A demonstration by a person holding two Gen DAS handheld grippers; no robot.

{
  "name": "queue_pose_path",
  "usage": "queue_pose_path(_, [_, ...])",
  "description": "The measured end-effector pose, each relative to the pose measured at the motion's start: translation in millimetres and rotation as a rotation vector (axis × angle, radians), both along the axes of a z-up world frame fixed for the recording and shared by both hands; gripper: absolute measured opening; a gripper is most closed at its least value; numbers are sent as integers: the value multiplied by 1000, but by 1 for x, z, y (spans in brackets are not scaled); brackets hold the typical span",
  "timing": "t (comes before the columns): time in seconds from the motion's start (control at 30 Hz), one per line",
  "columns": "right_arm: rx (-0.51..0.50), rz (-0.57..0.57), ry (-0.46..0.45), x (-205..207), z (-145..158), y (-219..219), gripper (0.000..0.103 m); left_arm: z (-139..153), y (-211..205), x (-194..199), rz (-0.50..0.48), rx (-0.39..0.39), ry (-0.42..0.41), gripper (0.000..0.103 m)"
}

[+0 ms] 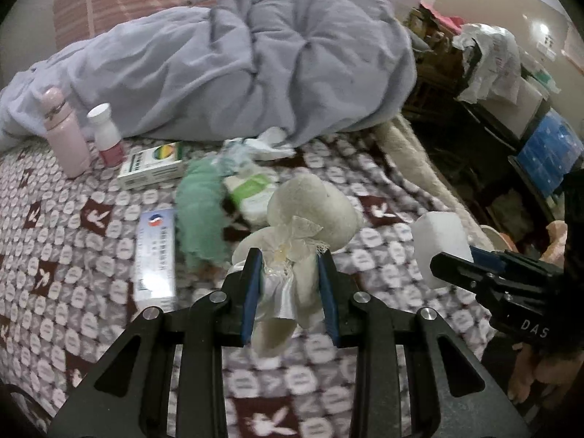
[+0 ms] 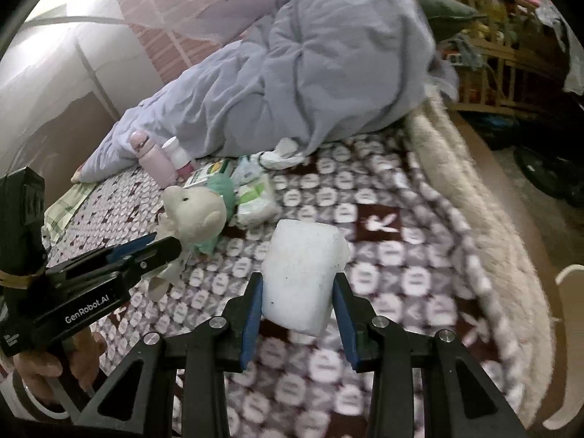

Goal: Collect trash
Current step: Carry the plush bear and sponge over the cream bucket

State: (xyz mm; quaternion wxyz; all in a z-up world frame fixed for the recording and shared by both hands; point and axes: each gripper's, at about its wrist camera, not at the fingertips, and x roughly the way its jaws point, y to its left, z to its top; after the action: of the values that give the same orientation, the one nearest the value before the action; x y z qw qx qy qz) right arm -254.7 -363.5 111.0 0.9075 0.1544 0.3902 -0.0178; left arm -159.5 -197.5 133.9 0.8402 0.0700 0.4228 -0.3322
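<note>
My left gripper (image 1: pixel 290 261) is shut on a cream plush doll in a white lace dress (image 1: pixel 310 215), held above the patterned bed cover; it also shows in the right wrist view (image 2: pixel 197 215). My right gripper (image 2: pixel 297 284) is shut on a white foam block (image 2: pixel 303 273), which shows at the right of the left wrist view (image 1: pixel 440 248). On the bed lie a green cloth (image 1: pixel 199 211), a tissue pack (image 1: pixel 250 191), two medicine boxes (image 1: pixel 151 166) (image 1: pixel 155 255) and crumpled white paper (image 1: pixel 272 144).
A pink bottle (image 1: pixel 65 133) and a white pill bottle (image 1: pixel 106 135) stand by the rumpled lilac duvet (image 1: pixel 237 65). The bed's furry edge (image 2: pixel 485 226) runs along the right. Cluttered shelves and blue boxes (image 1: pixel 547 153) stand beyond it.
</note>
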Motion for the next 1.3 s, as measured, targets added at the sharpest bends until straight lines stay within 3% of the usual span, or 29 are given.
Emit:
queue_pose_path(0.67, [1,-195,-25,-82,9,-87,36,9,-105,-63,-174,2,-10,28])
queue_pose_path(1.3, [12,-379,1,-148,-3,-165,36,1,-196,-111,-332,7,43,28])
